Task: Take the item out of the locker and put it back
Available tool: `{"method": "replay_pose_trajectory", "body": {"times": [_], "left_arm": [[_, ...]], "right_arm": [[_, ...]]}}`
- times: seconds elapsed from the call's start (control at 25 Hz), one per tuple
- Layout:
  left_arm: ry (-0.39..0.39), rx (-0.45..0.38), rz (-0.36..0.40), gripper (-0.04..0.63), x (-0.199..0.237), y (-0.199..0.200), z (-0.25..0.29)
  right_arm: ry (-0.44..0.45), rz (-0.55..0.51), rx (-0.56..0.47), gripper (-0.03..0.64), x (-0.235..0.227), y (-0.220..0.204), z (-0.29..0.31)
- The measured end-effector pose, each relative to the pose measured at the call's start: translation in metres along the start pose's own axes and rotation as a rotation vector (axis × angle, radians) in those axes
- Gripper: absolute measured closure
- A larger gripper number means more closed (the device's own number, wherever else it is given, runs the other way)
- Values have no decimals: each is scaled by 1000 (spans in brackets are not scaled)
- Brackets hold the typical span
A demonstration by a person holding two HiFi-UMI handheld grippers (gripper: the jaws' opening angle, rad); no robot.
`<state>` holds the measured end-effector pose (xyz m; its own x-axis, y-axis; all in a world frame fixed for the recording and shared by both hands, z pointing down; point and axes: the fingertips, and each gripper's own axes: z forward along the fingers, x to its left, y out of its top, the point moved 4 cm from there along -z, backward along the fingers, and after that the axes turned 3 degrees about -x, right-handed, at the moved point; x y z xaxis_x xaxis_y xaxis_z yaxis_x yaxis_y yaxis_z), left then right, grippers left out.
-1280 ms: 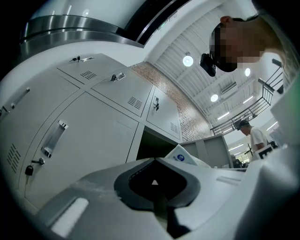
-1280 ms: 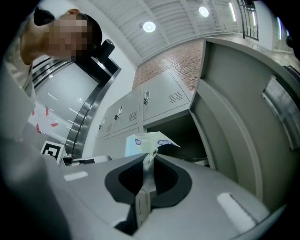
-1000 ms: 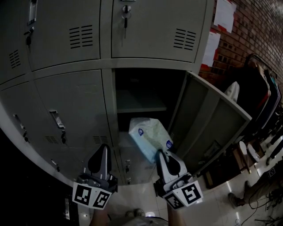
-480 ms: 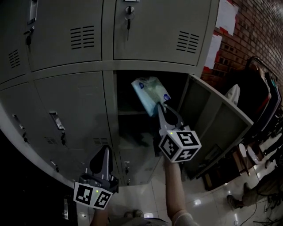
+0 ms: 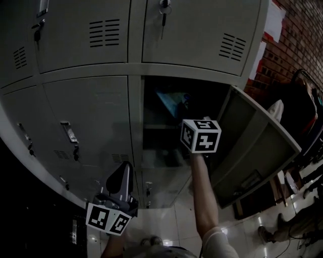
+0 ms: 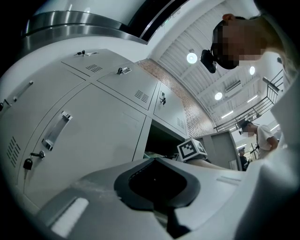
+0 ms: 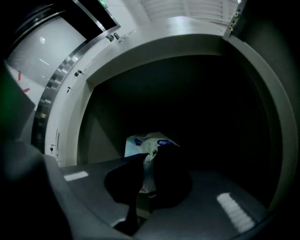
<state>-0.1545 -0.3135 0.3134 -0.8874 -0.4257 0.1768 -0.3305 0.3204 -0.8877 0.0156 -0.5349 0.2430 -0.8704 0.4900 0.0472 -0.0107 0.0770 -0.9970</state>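
Note:
The item is a white soft pack with blue print point(image 7: 140, 140). My right gripper point(image 7: 150, 157) is shut on its near edge. In the head view that gripper point(image 5: 183, 108) reaches into the dark open locker compartment point(image 5: 166, 146), above the inner shelf point(image 5: 161, 127). There the pack point(image 5: 169, 100) shows only dimly, ahead of the marker cube point(image 5: 201, 135). The locker's door point(image 5: 257, 146) stands swung out to the right. My left gripper point(image 5: 122, 171) hangs low at the left, in front of the shut lockers. Its jaws are shut with nothing in them point(image 6: 157, 161).
Shut grey locker doors with handles point(image 5: 68, 133) and keys point(image 5: 164, 7) fill the left and top. A brick wall point(image 5: 298, 35) with papers is at the right. Dark chairs and clutter point(image 5: 303, 126) stand beyond the open door. Another person point(image 6: 258, 136) stands far off.
My right gripper has carried the pack up from below the locker opening and forward into the dark compartment. The left gripper has stayed about where it was.

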Motion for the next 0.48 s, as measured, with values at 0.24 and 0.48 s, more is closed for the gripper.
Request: {"method": "replay_pose_trajectory", "body": {"times": [0.24, 0.48], "left_arm": [[6, -2, -4, 592, 3, -1, 3], [-2, 2, -7, 592, -1, -3, 6]], "right_arm": [[-5, 61, -22, 541, -4, -4, 5], [-4, 75, -65, 405, -9, 6, -1]]}}
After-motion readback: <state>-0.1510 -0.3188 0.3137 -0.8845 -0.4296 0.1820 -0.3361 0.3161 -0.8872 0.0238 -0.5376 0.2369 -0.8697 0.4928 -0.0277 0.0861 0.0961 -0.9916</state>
